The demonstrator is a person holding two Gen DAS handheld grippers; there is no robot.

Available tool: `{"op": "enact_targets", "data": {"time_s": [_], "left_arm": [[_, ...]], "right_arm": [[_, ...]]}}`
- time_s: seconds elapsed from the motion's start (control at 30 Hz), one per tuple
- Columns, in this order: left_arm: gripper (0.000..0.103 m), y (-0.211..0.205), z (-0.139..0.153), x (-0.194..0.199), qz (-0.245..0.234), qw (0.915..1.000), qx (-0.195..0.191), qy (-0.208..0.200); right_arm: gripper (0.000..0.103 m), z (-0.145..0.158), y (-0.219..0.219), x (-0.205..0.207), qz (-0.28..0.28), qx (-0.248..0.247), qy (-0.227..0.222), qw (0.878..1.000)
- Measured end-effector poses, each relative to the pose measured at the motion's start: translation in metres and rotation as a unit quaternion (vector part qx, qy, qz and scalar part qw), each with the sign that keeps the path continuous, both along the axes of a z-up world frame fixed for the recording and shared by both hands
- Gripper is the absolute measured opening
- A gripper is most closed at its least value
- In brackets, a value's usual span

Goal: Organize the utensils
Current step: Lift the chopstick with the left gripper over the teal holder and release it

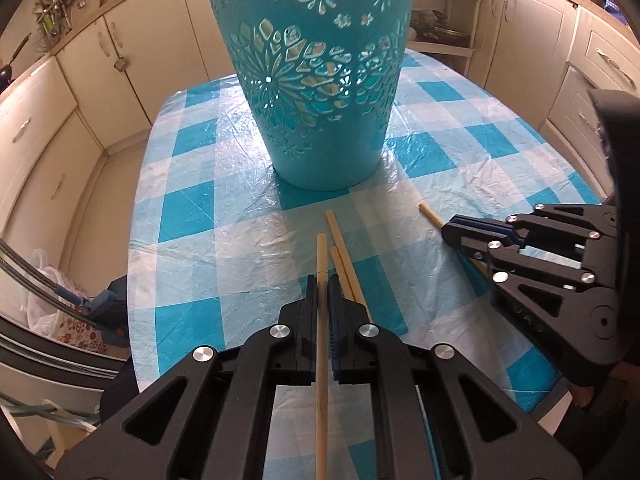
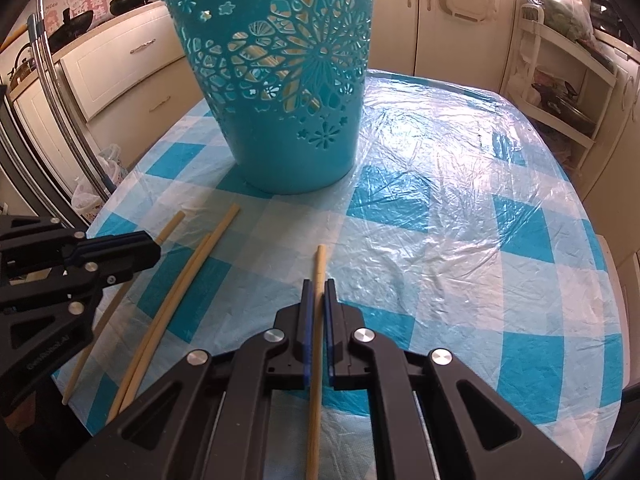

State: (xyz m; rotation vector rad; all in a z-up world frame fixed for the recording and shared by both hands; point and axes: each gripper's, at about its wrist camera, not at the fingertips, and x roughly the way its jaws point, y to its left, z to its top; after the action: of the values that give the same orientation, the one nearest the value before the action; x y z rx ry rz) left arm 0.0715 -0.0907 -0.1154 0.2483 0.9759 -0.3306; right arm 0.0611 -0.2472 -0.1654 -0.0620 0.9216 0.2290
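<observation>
Left gripper (image 1: pixel 321 280): black jaws with blue ribbed pads closed on a round pale wooden chopstick (image 1: pixel 321 256), tip jutting forward.
Right gripper (image 2: pixel 318 284): clamped likewise on its own chopstick (image 2: pixel 320 264).
Loose chopsticks (image 2: pixel 180 288): two slim sticks side by side on the table, seemingly touching.
Basket (image 2: pixel 280 128): teal plastic, tapered, floral cut-outs, upright beyond the sticks.
Tablecloth (image 2: pixel 460 220): blue-white check under crinkled clear film.
</observation>
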Motion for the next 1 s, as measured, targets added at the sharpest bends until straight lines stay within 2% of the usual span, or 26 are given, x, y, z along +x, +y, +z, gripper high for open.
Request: {"op": "enact_targets", "data": {"time_s": [0.1, 0.3, 0.43, 0.6, 0.7, 0.9, 1.0], "left_arm": [[0.005, 0.003, 0.014, -0.005, -0.01, 0.9997, -0.023, -0.002], [0.005, 0.021, 0.073, -0.011, -0.028, 0.9921, -0.12, -0.023], [0.005, 0.03, 0.125, -0.01, -0.033, 0.9829, -0.171, -0.06], [0.005, 0.026, 0.175, 0.0, -0.03, 0.9713, -0.204, -0.118], [0.005, 0.021, 0.197, 0.017, -0.009, 0.9624, -0.222, -0.156], [0.005, 0.011, 0.232, 0.062, 0.045, 0.9338, -0.259, -0.243], [0.005, 0.005, 0.24, 0.078, 0.077, 0.9201, -0.252, -0.29]], "right_arm": [[0.006, 0.0, -0.002, 0.0, -0.001, 0.005, 0.001, 1.0], [0.005, -0.001, -0.014, 0.003, -0.016, 0.056, 0.014, 0.998], [0.005, -0.002, -0.021, 0.005, -0.022, 0.079, 0.018, 0.997], [0.005, -0.002, -0.018, 0.004, -0.021, 0.072, 0.013, 0.997], [0.005, -0.003, -0.017, 0.004, -0.022, 0.075, 0.013, 0.997], [0.005, -0.003, -0.019, 0.004, -0.023, 0.079, 0.011, 0.997], [0.005, -0.003, -0.018, 0.004, -0.023, 0.076, 0.008, 0.997]]}}
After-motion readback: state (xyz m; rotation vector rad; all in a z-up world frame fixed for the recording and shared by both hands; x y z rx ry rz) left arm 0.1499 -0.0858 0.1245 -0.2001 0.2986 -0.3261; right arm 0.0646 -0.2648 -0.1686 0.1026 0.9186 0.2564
